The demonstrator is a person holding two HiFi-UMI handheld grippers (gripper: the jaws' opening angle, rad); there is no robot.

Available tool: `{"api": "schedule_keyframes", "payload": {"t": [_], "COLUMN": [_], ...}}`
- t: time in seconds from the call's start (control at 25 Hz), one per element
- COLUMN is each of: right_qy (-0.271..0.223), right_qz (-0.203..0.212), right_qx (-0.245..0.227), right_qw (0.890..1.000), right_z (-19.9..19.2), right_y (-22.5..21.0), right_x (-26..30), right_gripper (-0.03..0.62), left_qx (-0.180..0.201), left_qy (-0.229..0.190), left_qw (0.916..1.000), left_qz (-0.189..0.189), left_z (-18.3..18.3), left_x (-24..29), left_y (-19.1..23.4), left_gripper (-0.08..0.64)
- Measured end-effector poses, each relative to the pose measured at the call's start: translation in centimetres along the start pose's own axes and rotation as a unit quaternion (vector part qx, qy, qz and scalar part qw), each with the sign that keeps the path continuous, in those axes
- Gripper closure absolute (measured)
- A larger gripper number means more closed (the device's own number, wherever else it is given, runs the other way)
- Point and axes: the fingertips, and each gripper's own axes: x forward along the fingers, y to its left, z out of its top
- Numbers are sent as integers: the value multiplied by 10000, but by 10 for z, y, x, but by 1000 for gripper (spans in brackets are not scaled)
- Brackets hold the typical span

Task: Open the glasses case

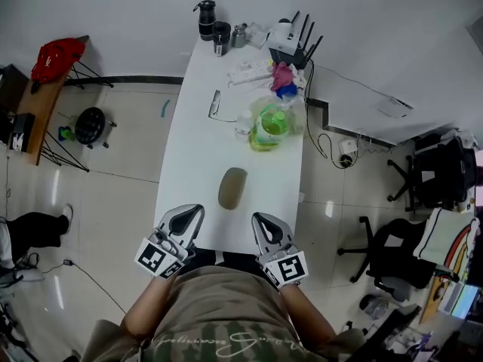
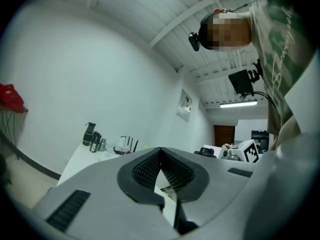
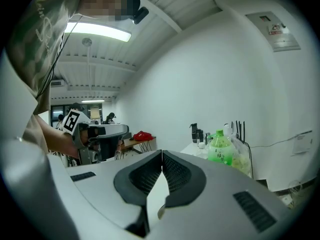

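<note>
A brown oval glasses case point(image 1: 232, 188) lies closed on the white table point(image 1: 196, 142), a little way in from the near edge. My left gripper point(image 1: 190, 211) hovers over the table's near left corner, shut, with nothing between its tips. Over the near right corner my right gripper point(image 1: 261, 219) is shut too and holds nothing. Both point toward the far end, and the case lies ahead between them, untouched. In the left gripper view the jaws point(image 2: 161, 151) meet at the tips; the right gripper view shows the same point(image 3: 161, 153). The case is hidden behind the jaws in both gripper views.
A green bottle point(image 1: 269, 123) in a clear bag stands past the case. A pair of glasses point(image 1: 215, 105), a power strip point(image 1: 249, 72), a pink object point(image 1: 282, 74), a router point(image 1: 290, 40) and dark flasks point(image 1: 213, 23) fill the far end. Office chairs point(image 1: 392, 255) stand at the right.
</note>
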Motion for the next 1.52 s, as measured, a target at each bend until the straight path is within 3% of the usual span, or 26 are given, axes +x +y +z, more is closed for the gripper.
{"api": "schedule_keyframes", "payload": {"t": [0.12, 0.32, 0.56, 0.68, 0.84, 1.0, 1.04, 1.16, 1.24, 1.52], "right_qy": [-38, -191, 228, 447, 955, 1586, 1745, 2135, 2367, 2837], "right_qz": [-19, 267, 258, 171, 165, -119, -182, -263, -310, -445], "right_qx": [-82, 229, 268, 303, 773, 1371, 1631, 2311, 2519, 2716], "right_qw": [10000, 9992, 9990, 9984, 9923, 9777, 9709, 9489, 9378, 9186], "right_z": [-1, 1, -16, -30, -72, -131, -148, -195, -220, -265], "right_y": [-7, -2, -13, -24, -35, -58, -63, -72, -76, -82], "right_x": [6, 21, 43, 58, 86, 113, 119, 139, 148, 167], "right_gripper": [584, 583, 583, 582, 580, 344, 319, 275, 243, 236], "left_qx": [56, 7, 7, 66, 11, -13, -27, -56, -74, -123], "left_qy": [86, 141, 59, 119, 200, 289, 291, 335, 356, 624], "left_qw": [9999, 9999, 9995, 9996, 9998, 9996, 9996, 9994, 9993, 9978], "left_qz": [-96, 17, -303, -255, -96, -52, -22, 75, 119, 188], "left_z": [0, -7, -8, -10, -13, -16, -15, -14, -14, -27], "left_x": [7, 14, 21, 23, 18, 12, 10, 4, 0, -18], "left_y": [-4, 2, -3, 4, 14, 22, 23, 30, 33, 45], "left_gripper": [554, 555, 555, 555, 555, 554, 555, 555, 554, 554]}}
